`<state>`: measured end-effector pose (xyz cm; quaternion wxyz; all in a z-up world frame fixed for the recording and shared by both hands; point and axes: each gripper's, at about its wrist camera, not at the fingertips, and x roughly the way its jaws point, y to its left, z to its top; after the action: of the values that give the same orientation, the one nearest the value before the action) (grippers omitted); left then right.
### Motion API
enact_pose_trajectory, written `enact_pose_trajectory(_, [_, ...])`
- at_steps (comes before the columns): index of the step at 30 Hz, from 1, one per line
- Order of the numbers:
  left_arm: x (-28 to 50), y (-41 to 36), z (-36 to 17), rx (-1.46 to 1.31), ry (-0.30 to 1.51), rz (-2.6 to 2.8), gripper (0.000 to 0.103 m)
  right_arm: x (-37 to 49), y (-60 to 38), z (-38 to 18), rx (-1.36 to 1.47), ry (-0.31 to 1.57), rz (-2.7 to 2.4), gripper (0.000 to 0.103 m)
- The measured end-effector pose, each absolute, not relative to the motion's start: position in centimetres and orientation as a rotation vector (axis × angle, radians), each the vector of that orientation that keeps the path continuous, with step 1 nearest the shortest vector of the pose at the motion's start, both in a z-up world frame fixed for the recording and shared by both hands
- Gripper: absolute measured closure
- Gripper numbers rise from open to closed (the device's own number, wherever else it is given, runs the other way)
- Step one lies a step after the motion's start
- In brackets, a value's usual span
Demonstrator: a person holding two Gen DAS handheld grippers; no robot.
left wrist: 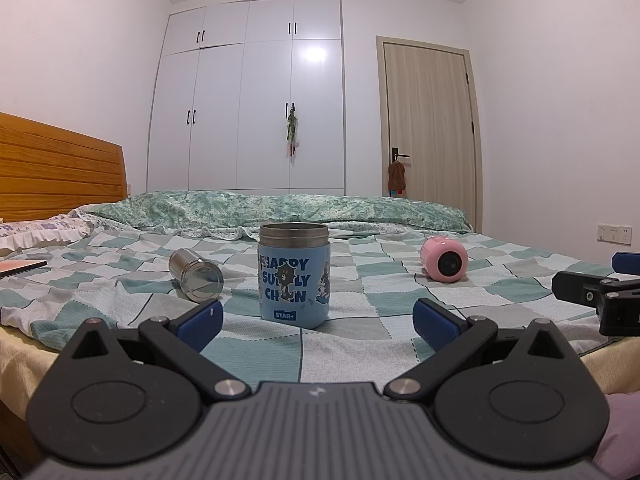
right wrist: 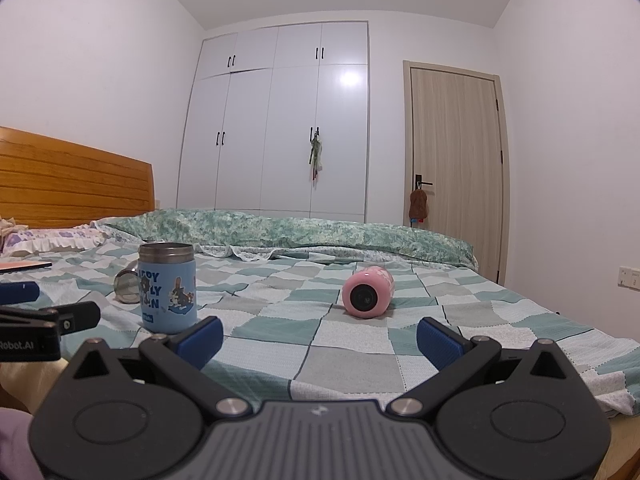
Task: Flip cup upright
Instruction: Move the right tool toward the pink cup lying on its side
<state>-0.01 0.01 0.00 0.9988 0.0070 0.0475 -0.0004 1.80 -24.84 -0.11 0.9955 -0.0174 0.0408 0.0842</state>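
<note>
A blue printed cup with a steel rim stands upright on the checked bedspread; it also shows in the right wrist view. A steel cup lies on its side to its left, partly hidden behind the blue cup in the right wrist view. A pink cup lies on its side to the right, base toward me. My left gripper is open and empty, just short of the blue cup. My right gripper is open and empty, short of the pink cup.
A folded green quilt lies across the far side of the bed. A wooden headboard and pillow are at the left, with a flat pink item near them. White wardrobe and a door stand behind.
</note>
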Motion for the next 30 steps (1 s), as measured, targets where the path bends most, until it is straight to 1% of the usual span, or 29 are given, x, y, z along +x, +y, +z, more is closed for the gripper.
enact_pose_trajectory(8, [0.8,-0.4,0.4,0.034,0.136,-0.014,0.000,2.0,-25.2,0.4,-0.026,0.096,0.172,0.000])
enact_pose_trajectory(14, [2.7,-2.1,2.2,0.108,0.185,-0.115,0.000,3.7,-26.3,2.0,-0.026,0.139,0.209,0.000])
enact_pose_trajectory(20, [7.4,-5.2,4.2,0.160,0.216,-0.230,0.000,7.2,-28.3,4.3,-0.028,0.167,0.178,0.000])
enact_pose_trajectory(30, [18.3,-10.0,5.0,0.221,0.299,-0.326,0.000,15.8,-31.3,6.6,-0.052,0.261,0.130,0.000])
